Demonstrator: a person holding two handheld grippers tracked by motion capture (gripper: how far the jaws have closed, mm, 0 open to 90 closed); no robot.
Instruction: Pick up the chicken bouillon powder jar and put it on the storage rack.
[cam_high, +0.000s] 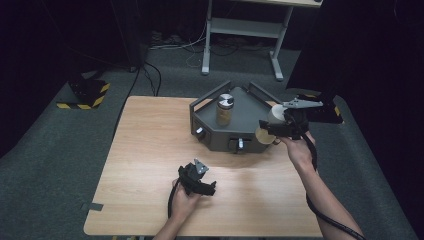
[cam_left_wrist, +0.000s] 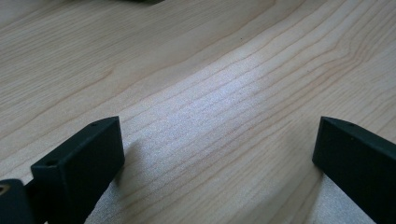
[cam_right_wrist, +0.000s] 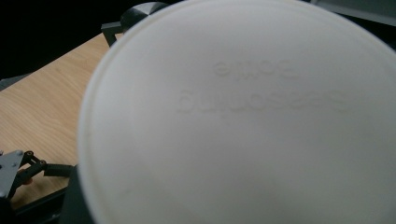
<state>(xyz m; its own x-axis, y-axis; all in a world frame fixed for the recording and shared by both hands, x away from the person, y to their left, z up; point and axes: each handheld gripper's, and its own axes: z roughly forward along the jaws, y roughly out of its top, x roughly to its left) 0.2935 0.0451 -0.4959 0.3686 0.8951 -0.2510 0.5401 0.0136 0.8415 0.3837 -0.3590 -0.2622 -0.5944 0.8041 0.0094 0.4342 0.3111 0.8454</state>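
Container (cam_high: 270, 125) of cream plastic, round, held by the right gripper (cam_high: 280, 126) at the right front corner of the dark grey tray (cam_high: 250, 112), lifted off the surface (cam_high: 150, 150). In the right gripper view its flat round end (cam_right_wrist: 243, 121) carries raised lettering, too blurred to read. Judged light and fairly stiff, thin-walled, with a smooth, possibly slippery skin; a hard squeeze could dent it. Best hold looks to be across the round body near the middle, not at the rim.

Right jaws: hidden behind the container in their own view, but closed about as far as they go and clamped on the container's side, which lies on its side in the grip.

Left gripper (cam_high: 197, 181) lies low over the near middle of the surface, well apart from the tray. Its jaws stand wide, nothing between them but bare wood.

Second jar (cam_high: 224, 109), brownish with a metal-coloured top, stands upright inside the tray, apart from the held container.
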